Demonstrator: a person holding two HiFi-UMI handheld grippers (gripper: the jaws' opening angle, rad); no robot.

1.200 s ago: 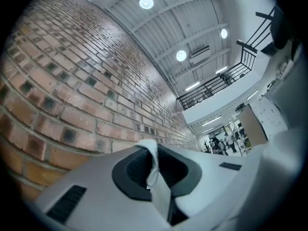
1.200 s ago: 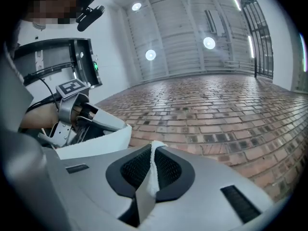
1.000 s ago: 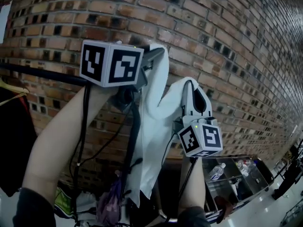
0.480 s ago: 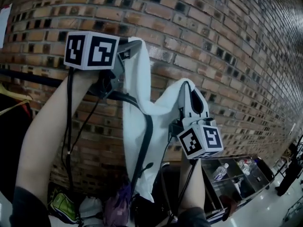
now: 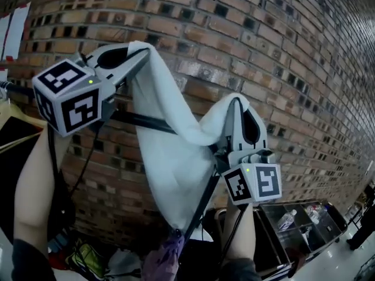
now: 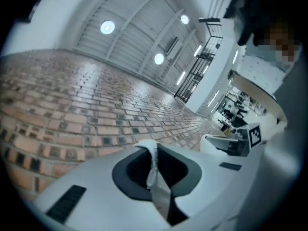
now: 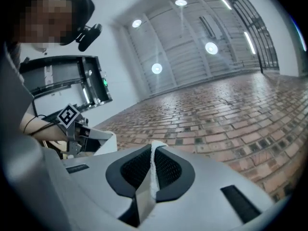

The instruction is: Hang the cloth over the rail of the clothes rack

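Observation:
A white cloth hangs stretched between my two grippers in front of a brick wall. My left gripper is shut on its upper left corner, raised high. Lower and to the right, my right gripper is shut on the other corner. A thin white edge of cloth shows pinched between the left jaws, and another edge of cloth between the right jaws. The black rail of the clothes rack runs across behind the cloth, which sags in front of it.
A wooden hanger with a dark garment hangs on the rail at left. A metal trolley with bottles stands at lower right. Bags and clothes lie below the rack. A slanting black bar runs down behind the cloth.
Both grippers have spread apart: the left one swung out to the left and turned, stretching the cloth wider. The cloth's top edge now sags between them near the rail.

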